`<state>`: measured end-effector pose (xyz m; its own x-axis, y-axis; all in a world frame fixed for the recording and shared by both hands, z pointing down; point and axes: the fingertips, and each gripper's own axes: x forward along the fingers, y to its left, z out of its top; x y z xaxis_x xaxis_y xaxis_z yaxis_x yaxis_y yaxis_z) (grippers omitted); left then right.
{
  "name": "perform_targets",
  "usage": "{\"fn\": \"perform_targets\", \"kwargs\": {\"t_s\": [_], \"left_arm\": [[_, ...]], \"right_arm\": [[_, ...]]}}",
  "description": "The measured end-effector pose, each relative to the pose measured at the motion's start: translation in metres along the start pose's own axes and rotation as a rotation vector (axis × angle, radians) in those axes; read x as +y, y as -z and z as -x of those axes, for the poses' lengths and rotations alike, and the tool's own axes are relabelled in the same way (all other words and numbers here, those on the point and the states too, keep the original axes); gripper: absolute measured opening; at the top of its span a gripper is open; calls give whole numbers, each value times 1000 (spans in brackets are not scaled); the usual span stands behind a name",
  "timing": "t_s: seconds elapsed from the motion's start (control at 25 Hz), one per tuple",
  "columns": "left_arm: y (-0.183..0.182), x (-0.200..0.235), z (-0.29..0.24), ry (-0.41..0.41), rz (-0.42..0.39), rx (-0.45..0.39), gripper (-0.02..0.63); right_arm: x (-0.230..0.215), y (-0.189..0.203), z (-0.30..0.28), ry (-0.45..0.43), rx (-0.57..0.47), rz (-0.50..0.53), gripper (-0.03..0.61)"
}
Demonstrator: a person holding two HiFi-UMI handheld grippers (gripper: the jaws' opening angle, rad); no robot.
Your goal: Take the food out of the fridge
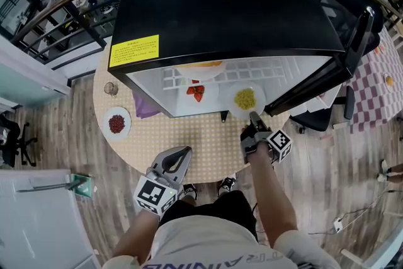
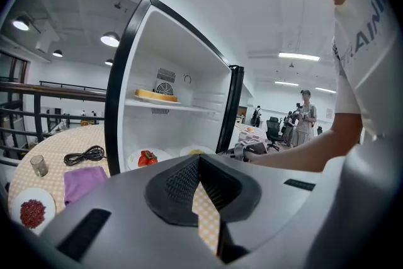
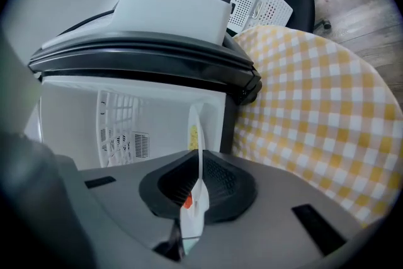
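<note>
The black fridge [image 1: 220, 3] stands open on the round checkered table [image 1: 208, 142], its door [image 1: 334, 66] swung to the right. On its bottom shelf are a plate of strawberries [image 1: 196, 92] and a plate of yellow corn [image 1: 245, 99]. A third plate with a yellow cake [image 2: 155, 96] rests on the upper shelf. My right gripper [image 1: 255, 120] is shut on the near rim of the corn plate [image 3: 194, 129], seen edge-on between its jaws. My left gripper [image 1: 182, 154] hangs back over the table's near edge, shut and holding nothing.
Left of the fridge on the table lie a plate of red beans [image 1: 117, 123], a purple cloth [image 1: 145, 107], a small glass [image 1: 111, 89] and a black cable [image 2: 84, 155]. An office chair [image 1: 315, 116] stands by the fridge door. People stand far off in the room.
</note>
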<state>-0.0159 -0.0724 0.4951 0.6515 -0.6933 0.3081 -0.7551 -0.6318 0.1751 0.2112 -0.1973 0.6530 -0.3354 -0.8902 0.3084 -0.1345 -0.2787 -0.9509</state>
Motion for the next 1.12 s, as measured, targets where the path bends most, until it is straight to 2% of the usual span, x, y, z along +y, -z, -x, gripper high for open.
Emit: {"fn": "perform_targets", "kwargs": {"t_s": [0.4, 0.68, 0.88, 1.12], "left_arm": [[6, -4, -11, 32, 27, 1, 8], [9, -14, -19, 68, 19, 16, 8], [14, -21, -20, 81, 16, 28, 8], [20, -23, -16, 80, 12, 44, 8]], "right_arm": [[-3, 24, 62, -13, 55, 16, 31], [-37, 41, 102, 32, 97, 16, 32], [-64, 36, 109, 88, 72, 6, 32], [-75, 33, 103, 117, 61, -10, 32]]}}
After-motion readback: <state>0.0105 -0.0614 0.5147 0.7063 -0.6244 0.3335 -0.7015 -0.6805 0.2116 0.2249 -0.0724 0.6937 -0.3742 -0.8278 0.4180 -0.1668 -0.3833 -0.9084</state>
